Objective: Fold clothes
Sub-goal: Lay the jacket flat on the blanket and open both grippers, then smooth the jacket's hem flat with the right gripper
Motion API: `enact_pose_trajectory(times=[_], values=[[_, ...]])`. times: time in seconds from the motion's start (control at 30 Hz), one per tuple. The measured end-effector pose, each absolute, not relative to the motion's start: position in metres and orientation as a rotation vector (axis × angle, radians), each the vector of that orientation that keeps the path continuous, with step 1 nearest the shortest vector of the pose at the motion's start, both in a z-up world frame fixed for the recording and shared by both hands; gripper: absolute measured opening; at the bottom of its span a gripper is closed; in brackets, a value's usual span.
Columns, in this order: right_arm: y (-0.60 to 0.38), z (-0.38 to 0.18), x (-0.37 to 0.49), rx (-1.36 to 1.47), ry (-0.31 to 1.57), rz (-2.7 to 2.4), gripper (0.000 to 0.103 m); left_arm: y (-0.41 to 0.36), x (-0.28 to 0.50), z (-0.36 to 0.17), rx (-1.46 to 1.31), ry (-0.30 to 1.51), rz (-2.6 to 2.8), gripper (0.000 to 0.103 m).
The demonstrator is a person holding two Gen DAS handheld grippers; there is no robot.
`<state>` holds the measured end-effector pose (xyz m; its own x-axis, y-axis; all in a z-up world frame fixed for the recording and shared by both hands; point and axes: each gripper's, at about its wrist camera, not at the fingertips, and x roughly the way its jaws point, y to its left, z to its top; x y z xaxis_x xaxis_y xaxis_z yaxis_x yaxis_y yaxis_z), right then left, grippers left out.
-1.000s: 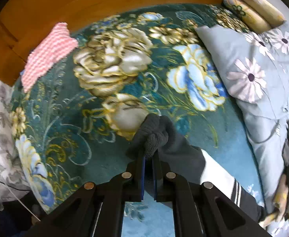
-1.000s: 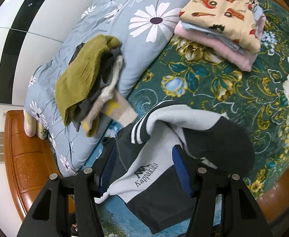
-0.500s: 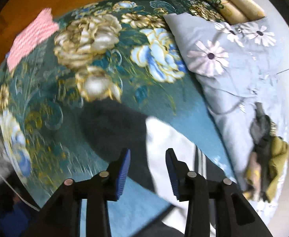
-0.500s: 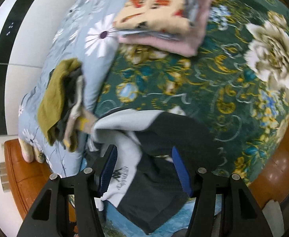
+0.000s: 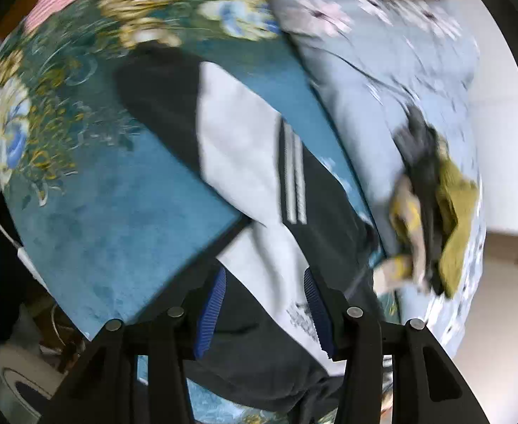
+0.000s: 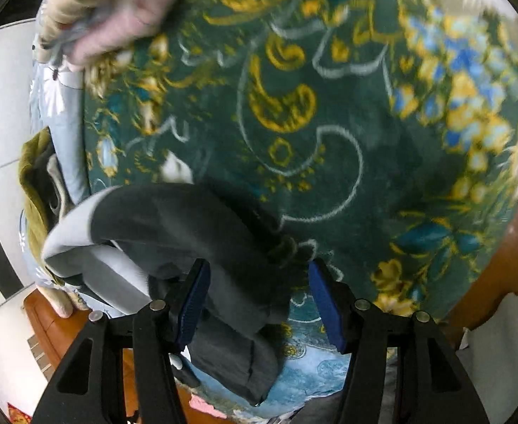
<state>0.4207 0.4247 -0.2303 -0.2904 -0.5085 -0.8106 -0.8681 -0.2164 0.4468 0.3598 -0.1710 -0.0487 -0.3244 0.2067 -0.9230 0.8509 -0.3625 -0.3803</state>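
A dark grey and white sweatshirt [image 5: 244, 148] with white stripes lies on the teal floral bedspread [image 5: 110, 205], its sleeve stretched out away from me. My left gripper [image 5: 264, 304] is open just above its printed chest, holding nothing. In the right wrist view the sweatshirt [image 6: 188, 233] lies bunched with its dark sleeve cuff between the open jaws of my right gripper [image 6: 259, 300], which grips nothing. Both views are motion-blurred.
A heap of unfolded clothes, olive and dark grey [image 5: 432, 205], sits on a grey daisy-print pillow [image 5: 375, 63]. A folded pink stack [image 6: 117, 17] lies at the far left of the bedspread [image 6: 329, 106]. The wooden bed frame [image 6: 499, 282] edges the right side.
My left gripper opened and let go of the dark sleeve, then pulled back over the sweatshirt's body. My right gripper stayed open and swung toward the sleeve cuff.
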Motion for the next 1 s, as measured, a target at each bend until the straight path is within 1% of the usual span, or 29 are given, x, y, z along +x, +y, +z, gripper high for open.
enact_pose_trajectory(times=[0.17,0.2,0.23,0.27,0.3,0.37,0.5,0.73,0.77,0.83,0.93,0.97,1.0], values=[[0.420,-0.242,0.407,-1.642,1.744,1.529,0.059,-0.136,0.327,-0.027,1.481,1.310,-1.838,0.050],[0.420,-0.241,0.404,-1.642,1.747,1.537,0.055,-0.131,0.323,-0.024,1.488,1.302,-1.850,0.050],[0.420,-0.240,0.398,-1.648,1.743,1.554,0.047,-0.127,0.320,-0.022,1.492,1.297,-1.859,0.050],[0.421,-0.237,0.392,-1.665,1.726,1.574,0.025,-0.123,0.318,-0.020,1.496,1.294,-1.866,0.050],[0.422,-0.232,0.385,-1.695,1.685,1.603,0.014,-0.121,0.317,-0.020,1.497,1.295,-1.866,0.050],[0.424,-0.219,0.370,-1.750,1.590,1.677,0.008,-0.117,0.318,-0.021,1.497,1.304,-1.858,0.050],[0.453,-0.166,0.337,-1.726,1.381,1.915,0.006,-0.111,0.319,-0.025,1.496,1.322,-1.842,0.050],[0.513,-0.056,0.301,-1.529,0.888,2.347,0.006,-0.100,0.325,-0.034,1.506,1.332,-1.801,0.051],[0.516,-0.062,0.299,-1.559,0.842,2.338,0.006,-0.098,0.326,-0.036,1.510,1.334,-1.790,0.051],[0.517,-0.093,0.301,-1.680,0.779,2.257,0.007,-0.094,0.329,-0.039,1.522,1.334,-1.773,0.051],[0.526,-0.128,0.318,-1.745,0.864,2.135,0.008,-0.091,0.330,-0.037,1.539,1.308,-1.768,0.051],[0.530,-0.139,0.325,-1.760,0.899,2.093,0.011,-0.090,0.331,-0.036,1.543,1.296,-1.770,0.052],[0.534,-0.140,0.330,-1.751,0.923,2.079,0.019,-0.090,0.331,-0.035,1.548,1.283,-1.769,0.054]])
